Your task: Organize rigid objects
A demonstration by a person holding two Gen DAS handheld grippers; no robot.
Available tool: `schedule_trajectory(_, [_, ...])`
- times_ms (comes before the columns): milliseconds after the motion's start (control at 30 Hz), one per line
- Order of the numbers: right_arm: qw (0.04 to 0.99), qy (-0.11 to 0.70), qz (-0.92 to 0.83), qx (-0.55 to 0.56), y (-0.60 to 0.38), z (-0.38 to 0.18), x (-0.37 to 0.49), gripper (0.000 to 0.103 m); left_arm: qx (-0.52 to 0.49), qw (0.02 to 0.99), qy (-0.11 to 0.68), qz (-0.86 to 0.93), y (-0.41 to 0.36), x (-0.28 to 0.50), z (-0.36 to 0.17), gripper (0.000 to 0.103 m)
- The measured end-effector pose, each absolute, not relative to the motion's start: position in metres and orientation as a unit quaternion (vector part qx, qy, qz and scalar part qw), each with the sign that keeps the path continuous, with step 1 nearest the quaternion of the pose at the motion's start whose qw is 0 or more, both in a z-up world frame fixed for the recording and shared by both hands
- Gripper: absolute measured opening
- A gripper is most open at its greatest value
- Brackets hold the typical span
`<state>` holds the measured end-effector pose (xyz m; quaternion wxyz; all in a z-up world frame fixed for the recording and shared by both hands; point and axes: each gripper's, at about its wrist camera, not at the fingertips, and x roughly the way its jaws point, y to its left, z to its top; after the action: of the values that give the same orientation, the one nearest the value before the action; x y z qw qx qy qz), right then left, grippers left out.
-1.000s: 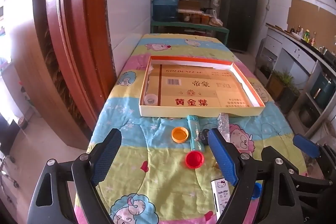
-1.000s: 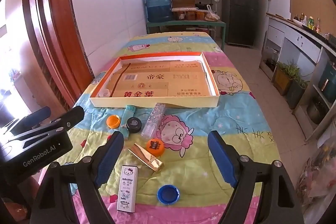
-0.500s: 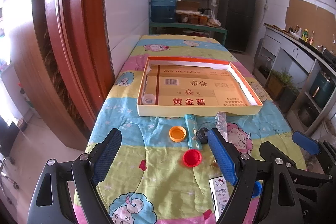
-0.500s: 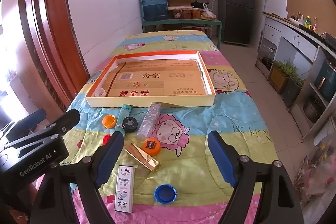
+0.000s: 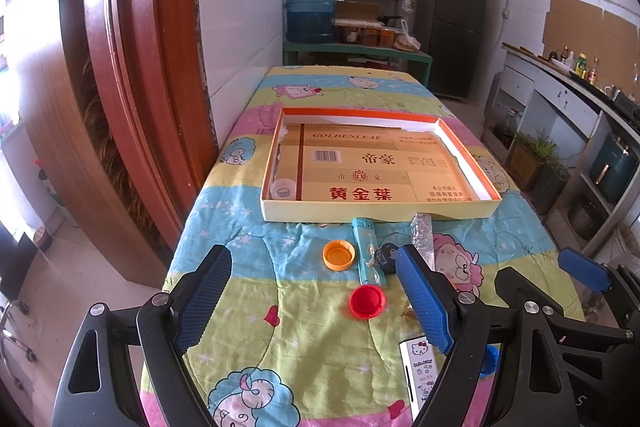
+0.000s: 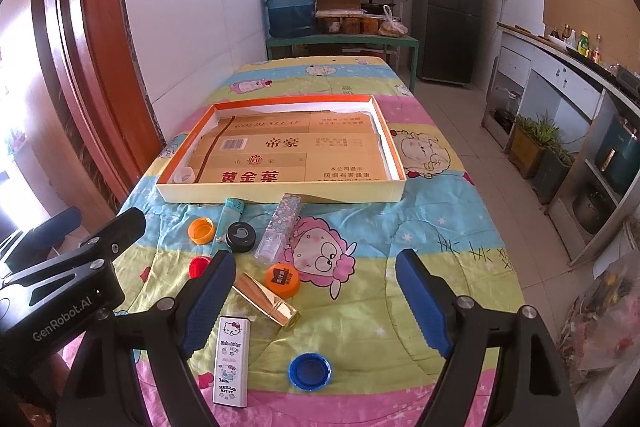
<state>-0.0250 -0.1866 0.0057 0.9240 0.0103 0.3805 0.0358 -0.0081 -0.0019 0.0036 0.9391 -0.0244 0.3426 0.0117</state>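
Cartoon-print cloth covers the tabletop (image 6: 440,227), where a shallow box (image 6: 280,193) holds one clear cap (image 5: 283,189) in its near-left corner. Caps, a lighter (image 6: 231,213) and small cases lie scattered just before it. Left gripper (image 5: 314,293) and right gripper (image 6: 316,301) both hover wide apart, holding nothing.

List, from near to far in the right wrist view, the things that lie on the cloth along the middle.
blue cap → gold tube → orange lid with label → glitter tube → shallow box
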Motion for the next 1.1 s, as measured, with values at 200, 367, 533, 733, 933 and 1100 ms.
schedule_trajectory(200, [0.923,0.384,0.035,0.01,-0.186,0.0043,-0.024,0.082,-0.026,0.939,0.344,0.01,-0.003,-0.0079,0.0025,0.085])
schedule_trajectory(367, [0.924,0.382,0.033,0.008,-0.1867,0.004,-0.024,0.082,-0.026,0.939,0.343,0.01,-0.0037,-0.0082,0.0017,0.085])
schedule_trajectory(533, [0.923,0.385,0.031,0.007,-0.1868,0.0041,-0.0238,0.082,-0.026,0.939,0.344,0.009,-0.0037,-0.0073,0.0,0.085])
schedule_trajectory(733, [0.922,0.385,0.03,0.006,-0.1871,0.0035,-0.0236,0.082,-0.028,0.938,0.346,0.008,-0.0026,-0.0067,-0.0017,0.085])
schedule_trajectory(933, [0.922,0.385,0.03,0.007,-0.1862,0.0032,-0.0233,0.082,-0.028,0.938,0.346,0.008,-0.0022,-0.0066,-0.0021,0.085])
schedule_trajectory(1100, [0.922,0.385,0.029,0.007,-0.1861,0.0031,-0.0231,0.082,-0.031,0.937,0.348,0.009,-0.0004,-0.0065,-0.0041,0.085])
